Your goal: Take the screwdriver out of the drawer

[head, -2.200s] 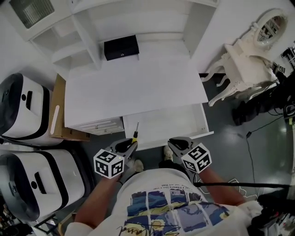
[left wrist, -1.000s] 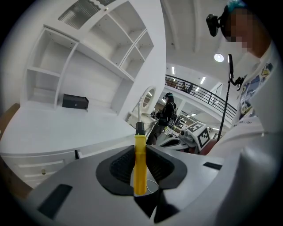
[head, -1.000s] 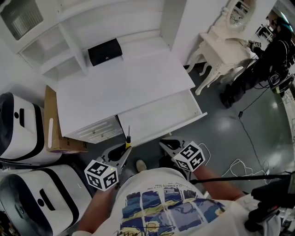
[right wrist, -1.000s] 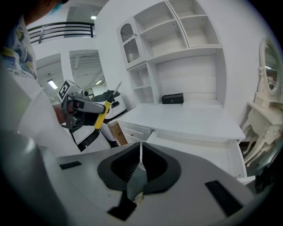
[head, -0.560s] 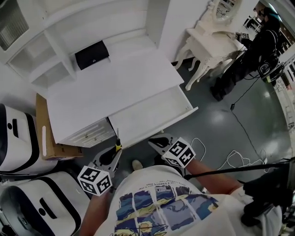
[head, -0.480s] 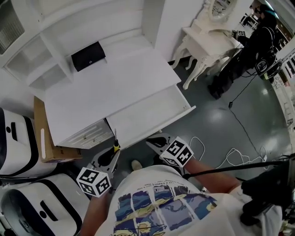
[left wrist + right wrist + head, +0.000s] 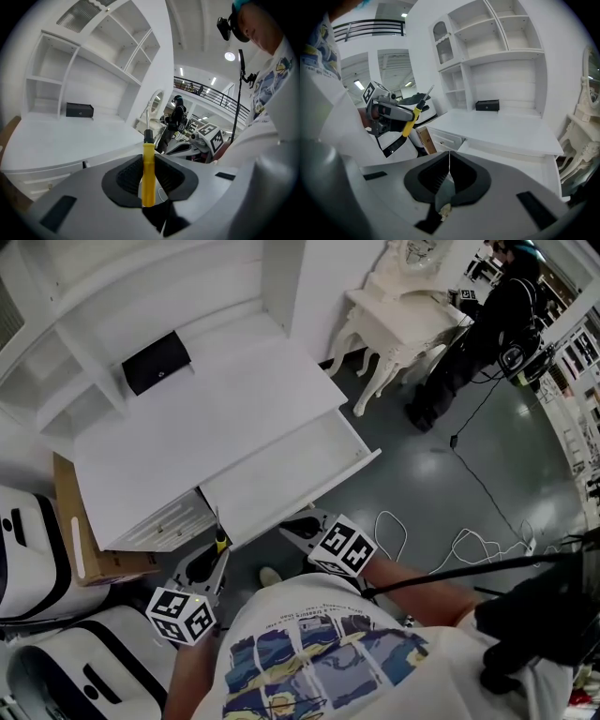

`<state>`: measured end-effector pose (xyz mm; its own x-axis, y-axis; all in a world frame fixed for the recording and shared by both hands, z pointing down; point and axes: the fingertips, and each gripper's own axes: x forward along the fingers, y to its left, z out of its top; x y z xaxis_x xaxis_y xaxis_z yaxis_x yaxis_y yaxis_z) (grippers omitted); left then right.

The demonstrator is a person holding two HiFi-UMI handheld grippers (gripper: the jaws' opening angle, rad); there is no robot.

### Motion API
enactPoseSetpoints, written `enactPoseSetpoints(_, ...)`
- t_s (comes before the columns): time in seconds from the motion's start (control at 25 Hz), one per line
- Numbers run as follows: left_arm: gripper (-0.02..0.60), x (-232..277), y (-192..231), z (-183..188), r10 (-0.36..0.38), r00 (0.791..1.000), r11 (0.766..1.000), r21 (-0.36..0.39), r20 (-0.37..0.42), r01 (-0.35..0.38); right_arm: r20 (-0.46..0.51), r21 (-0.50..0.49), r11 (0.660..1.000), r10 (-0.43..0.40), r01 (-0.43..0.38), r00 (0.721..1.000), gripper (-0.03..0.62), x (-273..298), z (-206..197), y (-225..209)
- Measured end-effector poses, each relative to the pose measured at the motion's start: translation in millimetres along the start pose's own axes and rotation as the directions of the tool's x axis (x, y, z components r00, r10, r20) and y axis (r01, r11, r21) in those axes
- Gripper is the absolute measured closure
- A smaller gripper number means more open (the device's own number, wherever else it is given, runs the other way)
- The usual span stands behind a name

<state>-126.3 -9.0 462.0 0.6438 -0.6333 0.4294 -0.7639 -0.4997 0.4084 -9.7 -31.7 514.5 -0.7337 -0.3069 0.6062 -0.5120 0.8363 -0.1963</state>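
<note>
The screwdriver point(image 7: 220, 538) has a yellow handle, a black collar and a thin metal shaft. My left gripper point(image 7: 212, 562) is shut on its handle, holding it upright just in front of the open white drawer point(image 7: 281, 479). In the left gripper view the handle point(image 7: 148, 173) sits clamped between the dark pads, shaft pointing up. My right gripper point(image 7: 287, 525) hangs beside it near the drawer's front edge, shut with nothing in it point(image 7: 449, 165). The right gripper view shows the left gripper point(image 7: 392, 112) carrying the screwdriver point(image 7: 411, 120) and the drawer point(image 7: 505, 153) pulled out under the desk.
The white desk point(image 7: 187, 432) carries a black box point(image 7: 155, 362) below its shelves. A cardboard box point(image 7: 66, 521) and white machines point(image 7: 19, 531) stand left. A white vanity table point(image 7: 403, 296), a person in dark clothes point(image 7: 492, 324) and floor cables point(image 7: 450, 545) lie right.
The head view has swung right, so the desk and both grippers sit further left in it. The left gripper keeps hold of the screwdriver, outside the drawer's front edge.
</note>
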Motion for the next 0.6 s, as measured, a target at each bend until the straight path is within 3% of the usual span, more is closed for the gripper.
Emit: enactPoseSetpoints(0.6, 0.494, 4.4, -4.4, -8.5, -0.007, 1.0, 1.0, 0.001, -0.021, 0.007, 0.008, -0.012, 1.0, 0.002, -0.002, 1.0, 0.569, -2.2, -2.2, 2.8)
